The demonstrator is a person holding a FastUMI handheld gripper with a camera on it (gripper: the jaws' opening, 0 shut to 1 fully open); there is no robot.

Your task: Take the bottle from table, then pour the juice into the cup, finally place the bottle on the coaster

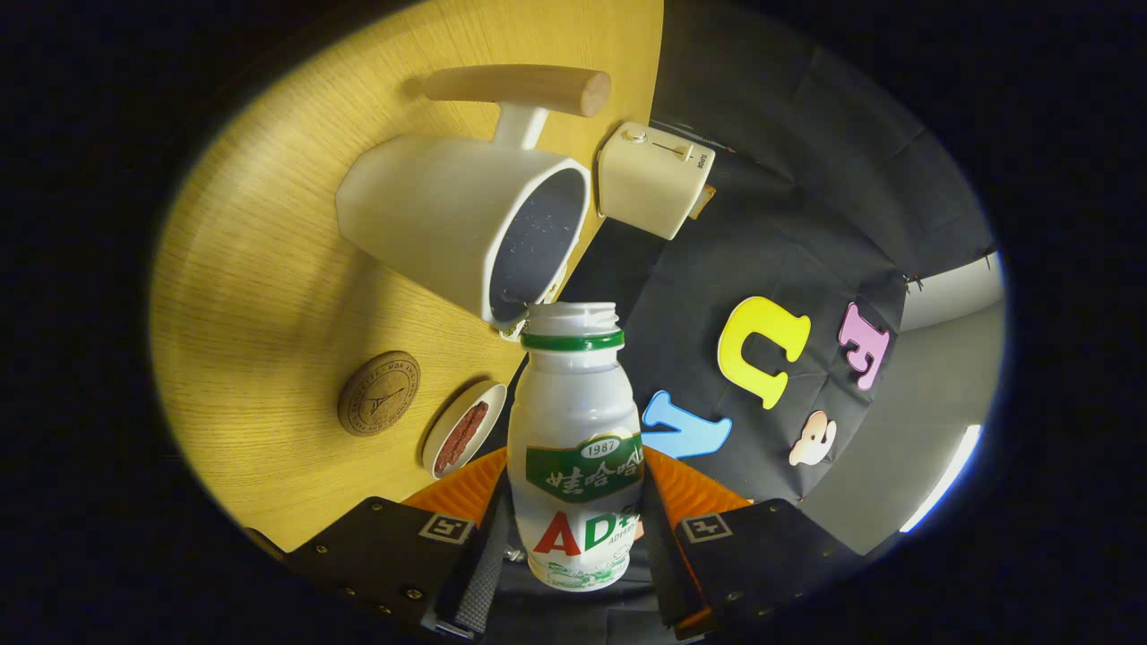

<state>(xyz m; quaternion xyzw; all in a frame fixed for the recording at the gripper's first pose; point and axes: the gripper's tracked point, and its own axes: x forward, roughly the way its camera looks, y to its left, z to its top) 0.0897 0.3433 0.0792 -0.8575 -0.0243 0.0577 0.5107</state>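
My gripper (573,537) is shut on a small white bottle (575,448) with a green neck ring and a green label. Both fingers (484,573) press on its sides near the base. The whole view is rolled, so the bottle is tilted over. Its open mouth touches the rim of a white cup (448,215) with a dark speckled inside and a wooden handle (520,87). The cup stands on the wooden table (269,296). A round brown coaster (379,393) lies on the table beside the cup, off to the side of the bottle.
A small white dish (461,428) with a reddish-brown strip of food lies between the coaster and the bottle. A cream toaster (654,177) stands at the table's edge beyond the cup. The table's edge runs just behind the bottle.
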